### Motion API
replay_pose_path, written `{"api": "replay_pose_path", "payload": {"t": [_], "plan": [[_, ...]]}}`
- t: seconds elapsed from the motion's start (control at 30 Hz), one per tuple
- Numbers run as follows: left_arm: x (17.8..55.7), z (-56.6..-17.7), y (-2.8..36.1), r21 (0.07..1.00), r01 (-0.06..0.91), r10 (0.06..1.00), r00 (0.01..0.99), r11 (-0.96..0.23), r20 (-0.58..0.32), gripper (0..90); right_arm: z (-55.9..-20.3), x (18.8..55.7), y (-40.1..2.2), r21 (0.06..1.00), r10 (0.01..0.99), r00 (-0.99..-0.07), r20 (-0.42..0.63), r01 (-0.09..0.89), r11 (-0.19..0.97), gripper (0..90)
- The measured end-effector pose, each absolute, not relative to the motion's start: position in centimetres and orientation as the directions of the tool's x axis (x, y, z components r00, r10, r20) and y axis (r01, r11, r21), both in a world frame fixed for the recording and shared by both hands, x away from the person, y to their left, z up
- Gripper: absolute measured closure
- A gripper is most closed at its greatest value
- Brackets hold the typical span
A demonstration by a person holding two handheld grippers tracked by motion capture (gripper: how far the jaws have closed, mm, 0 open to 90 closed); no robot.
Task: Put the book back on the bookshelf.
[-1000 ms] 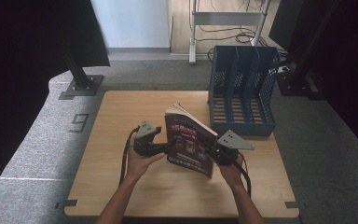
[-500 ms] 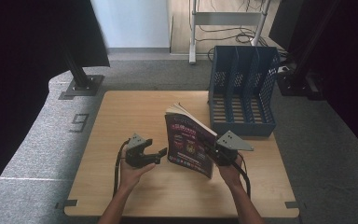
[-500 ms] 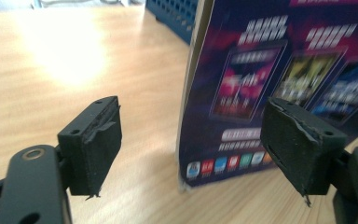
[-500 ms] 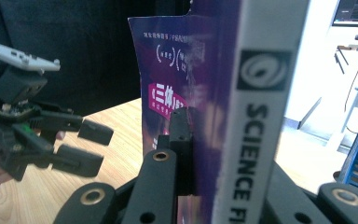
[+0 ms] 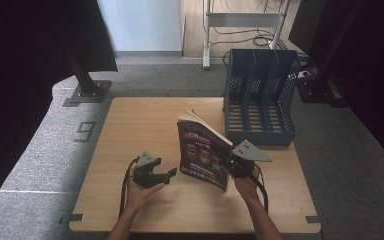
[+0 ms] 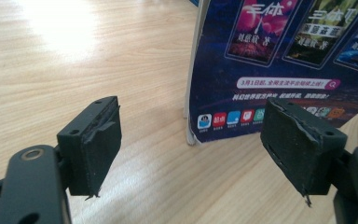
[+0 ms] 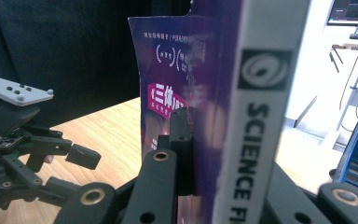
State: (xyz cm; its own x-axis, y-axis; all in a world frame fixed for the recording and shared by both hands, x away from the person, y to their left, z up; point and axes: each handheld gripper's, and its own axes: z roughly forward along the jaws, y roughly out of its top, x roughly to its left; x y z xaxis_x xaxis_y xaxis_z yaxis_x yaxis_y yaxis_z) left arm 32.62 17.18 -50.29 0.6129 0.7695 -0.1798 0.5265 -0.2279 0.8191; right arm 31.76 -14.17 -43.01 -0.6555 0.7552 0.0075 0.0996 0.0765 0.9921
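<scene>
Just in front of the rack (image 5: 260,100), your right gripper (image 5: 228,162) clamps the book (image 5: 202,150) upright while the left gripper (image 5: 169,175) gapes empty beside it; next, I judge, slot it in.

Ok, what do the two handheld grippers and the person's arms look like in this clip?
Both the left gripper and the right gripper are black, each topped with a grey three-cornered plate and trailing a black cable. The left gripper's pads are square black rubber, frayed at the edges, on arms with round brass-coloured pivots. The forearms are bare, with no sleeves in view.
</scene>
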Motion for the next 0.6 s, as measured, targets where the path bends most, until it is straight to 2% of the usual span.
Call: {"api": "replay_pose_path", "payload": {"t": [0.37, 0.6], "plan": [[32.5, -51.2, 18.0, 0.802, 0.551, 0.78, 0.597, -0.23, -0.186, 20.8, -42.3, 31.3, -13.7, 0.993, 0.76, -0.647, 0.053, 0.116, 0.029, 81.7], [32.6, -51.3, 18.6, 0.8, 0.558, 0.787, 0.585, -0.218, -0.194, 21.1, -40.9, 30.7, -13.4, 0.996, 0.768, -0.64, 0.026, 0.082, 0.035, 81.8]]}}
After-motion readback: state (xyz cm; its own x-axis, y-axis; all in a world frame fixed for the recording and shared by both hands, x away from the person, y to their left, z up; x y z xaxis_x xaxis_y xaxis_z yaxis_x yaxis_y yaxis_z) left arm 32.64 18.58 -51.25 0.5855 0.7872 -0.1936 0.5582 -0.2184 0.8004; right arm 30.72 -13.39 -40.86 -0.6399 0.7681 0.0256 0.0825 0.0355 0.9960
